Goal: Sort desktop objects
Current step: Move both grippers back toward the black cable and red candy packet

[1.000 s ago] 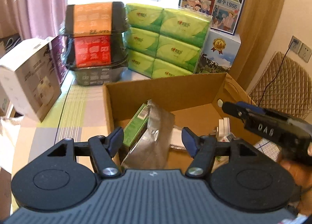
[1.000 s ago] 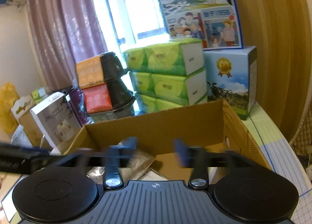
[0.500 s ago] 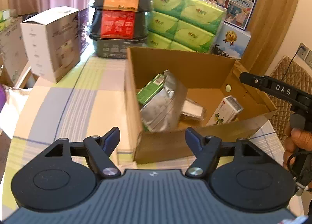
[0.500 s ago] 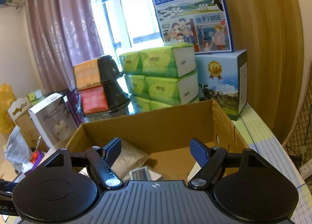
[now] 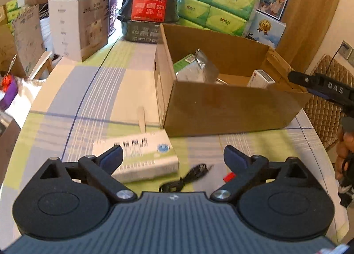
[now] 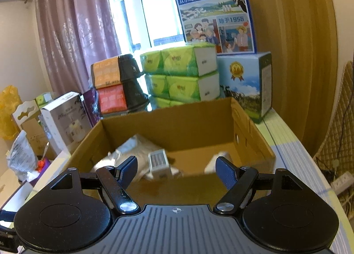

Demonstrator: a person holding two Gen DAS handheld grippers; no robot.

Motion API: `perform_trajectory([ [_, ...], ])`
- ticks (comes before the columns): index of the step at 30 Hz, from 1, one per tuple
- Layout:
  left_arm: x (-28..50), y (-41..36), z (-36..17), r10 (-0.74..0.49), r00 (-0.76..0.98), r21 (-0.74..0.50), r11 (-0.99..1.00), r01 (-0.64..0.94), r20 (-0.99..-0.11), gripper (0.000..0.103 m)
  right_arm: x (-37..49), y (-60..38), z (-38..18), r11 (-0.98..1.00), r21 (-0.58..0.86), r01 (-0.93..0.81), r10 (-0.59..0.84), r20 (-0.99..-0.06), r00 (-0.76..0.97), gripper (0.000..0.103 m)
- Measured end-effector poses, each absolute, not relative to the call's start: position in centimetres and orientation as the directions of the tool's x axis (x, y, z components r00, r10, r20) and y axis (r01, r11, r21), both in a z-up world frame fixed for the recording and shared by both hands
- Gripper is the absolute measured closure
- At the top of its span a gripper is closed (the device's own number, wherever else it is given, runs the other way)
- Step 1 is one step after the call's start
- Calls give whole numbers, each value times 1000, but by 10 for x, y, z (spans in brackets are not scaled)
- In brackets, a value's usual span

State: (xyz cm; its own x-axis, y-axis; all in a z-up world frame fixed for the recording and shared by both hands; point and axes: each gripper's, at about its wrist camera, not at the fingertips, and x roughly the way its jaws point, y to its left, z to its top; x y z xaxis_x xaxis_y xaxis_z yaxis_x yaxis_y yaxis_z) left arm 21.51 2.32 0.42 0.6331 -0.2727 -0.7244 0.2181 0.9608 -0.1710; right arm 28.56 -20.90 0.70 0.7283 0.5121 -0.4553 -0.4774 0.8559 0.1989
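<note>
Box: the open cardboard box [image 5: 221,107] stands on the desk [image 5: 93,90] just beyond the loose things and serves, by my reading, as the sorting bin.
Sorted so far: four things show inside the box: one green carton [image 5: 184,61], one silver foil pouch [image 5: 199,70], one small white packet with grey stripes [image 6: 158,163] and one white carton with a red edge [image 5: 263,78]; more may lie hidden below the near wall.
Left on the desk: one white medicine box [image 5: 143,154] lies flat just before the box; one coiled black cable [image 5: 188,179] lies beside it; one small red thing [image 5: 229,176] shows by the right fingertip, too little of it to name; one pale flat stick [image 5: 142,119] lies near the box corner.
Progress: roughly half done, judging by four things in and about four out.
Left tool: the left tool [image 5: 173,158] hangs low over the loose things, its jaws wide apart and holding nothing; the medicine box lies partly behind its left fingertip.
Right tool: the right tool [image 6: 177,169] points into the box from its near wall, jaws wide apart and empty.
Likely next: the medicine box looks the nearest pick for the left tool.
Backdrop: stacked green tissue packs [image 5: 219,10], three stacked bowls [image 5: 152,3] and one tall white box [image 5: 79,21] stand behind, well apart from the loose things.
</note>
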Motion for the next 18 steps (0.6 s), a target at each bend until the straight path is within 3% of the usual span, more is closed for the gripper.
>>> perform_trajectory([
  [18,166,17,-12,-328,591,-168,936,309,-737,6,206,-243,-12,846,215,-489,515,-571,639,22],
])
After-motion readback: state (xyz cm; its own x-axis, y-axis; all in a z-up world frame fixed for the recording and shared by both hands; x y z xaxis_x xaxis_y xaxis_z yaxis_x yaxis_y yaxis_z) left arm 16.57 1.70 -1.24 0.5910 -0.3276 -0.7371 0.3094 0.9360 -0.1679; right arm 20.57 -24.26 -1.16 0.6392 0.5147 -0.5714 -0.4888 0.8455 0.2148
